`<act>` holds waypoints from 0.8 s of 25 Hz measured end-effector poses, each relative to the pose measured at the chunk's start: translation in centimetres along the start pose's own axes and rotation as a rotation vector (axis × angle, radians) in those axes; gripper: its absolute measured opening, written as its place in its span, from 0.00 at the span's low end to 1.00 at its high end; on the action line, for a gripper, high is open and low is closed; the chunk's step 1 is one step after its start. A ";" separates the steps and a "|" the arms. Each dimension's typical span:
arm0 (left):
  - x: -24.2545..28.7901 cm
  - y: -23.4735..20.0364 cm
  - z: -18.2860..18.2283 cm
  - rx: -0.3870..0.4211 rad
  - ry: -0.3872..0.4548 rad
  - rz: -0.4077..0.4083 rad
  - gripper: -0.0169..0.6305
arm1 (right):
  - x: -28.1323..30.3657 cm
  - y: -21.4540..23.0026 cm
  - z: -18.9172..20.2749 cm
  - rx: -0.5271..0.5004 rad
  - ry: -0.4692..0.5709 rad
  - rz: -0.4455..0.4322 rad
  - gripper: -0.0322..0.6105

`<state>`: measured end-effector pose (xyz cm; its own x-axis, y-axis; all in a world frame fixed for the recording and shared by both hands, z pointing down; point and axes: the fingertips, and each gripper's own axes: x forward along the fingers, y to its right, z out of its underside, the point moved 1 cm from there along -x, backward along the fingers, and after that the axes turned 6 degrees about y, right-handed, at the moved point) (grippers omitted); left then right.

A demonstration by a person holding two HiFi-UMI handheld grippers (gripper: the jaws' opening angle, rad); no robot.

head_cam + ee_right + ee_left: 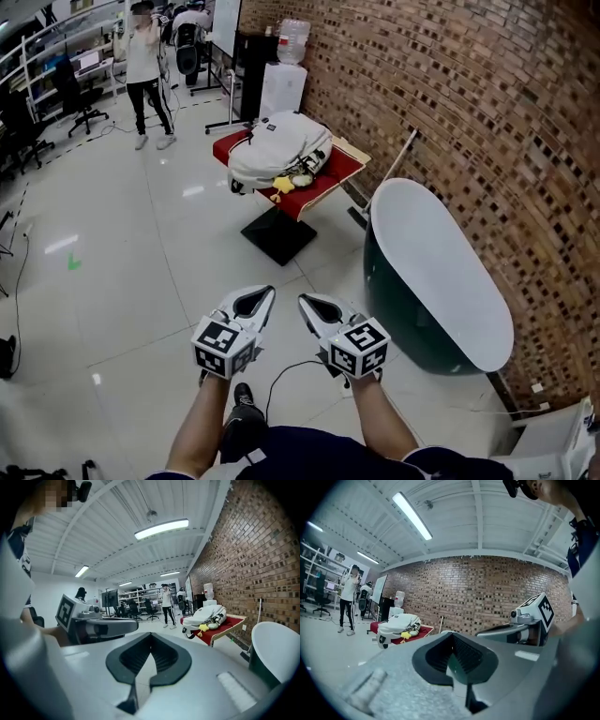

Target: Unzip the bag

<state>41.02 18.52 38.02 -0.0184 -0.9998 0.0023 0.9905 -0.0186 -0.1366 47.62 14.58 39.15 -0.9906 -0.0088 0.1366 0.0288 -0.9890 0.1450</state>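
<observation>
A white and grey backpack [278, 148] lies on a small red-topped table [323, 184] some way ahead across the floor, with a yellow thing at its front. It shows far off in the left gripper view as the backpack [398, 624] and in the right gripper view as the backpack [206, 616]. My left gripper [260, 297] and right gripper [313, 304] are held side by side above the floor, well short of the table. Both are shut with nothing between their jaws, as the left gripper [451, 634] and the right gripper [150, 634] show close up.
A dark green tub with a white top [436, 272] stands at the right along the brick wall [487, 103]. A water dispenser [284, 66] is behind the table. A person [145, 70] stands at the far left. A cable [281, 375] lies on the floor near my feet.
</observation>
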 end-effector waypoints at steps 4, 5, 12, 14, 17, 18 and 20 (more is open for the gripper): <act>1.6 -5.4 -0.2 -0.038 -0.004 0.040 0.03 | 5.3 1.1 -0.7 0.002 -0.025 0.052 0.06; 1.9 -6.8 -0.2 -0.045 -0.009 0.043 0.03 | 6.7 1.4 -0.9 0.003 -0.026 0.059 0.06; 5.0 -13.4 0.5 -0.087 -0.045 0.062 0.03 | 12.8 4.5 -1.0 0.034 -0.063 0.094 0.06; 6.4 -15.0 1.0 -0.097 -0.059 0.066 0.03 | 14.4 6.0 -0.5 0.041 -0.074 0.096 0.06; 8.6 -17.8 2.1 -0.086 -0.087 0.061 0.03 | 17.0 8.8 0.5 0.058 -0.091 0.098 0.06; 9.4 -18.7 2.5 -0.081 -0.102 0.059 0.03 | 18.0 9.9 0.7 0.063 -0.091 0.096 0.06; 11.5 -20.4 3.2 -0.067 -0.133 0.056 0.03 | 19.9 12.2 0.6 0.064 -0.086 0.087 0.06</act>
<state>21.08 7.37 44.02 0.0591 -0.9906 0.1232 0.9781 0.0328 -0.2055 28.32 2.39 44.25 -0.9689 -0.0790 0.2347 0.1255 -0.9737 0.1903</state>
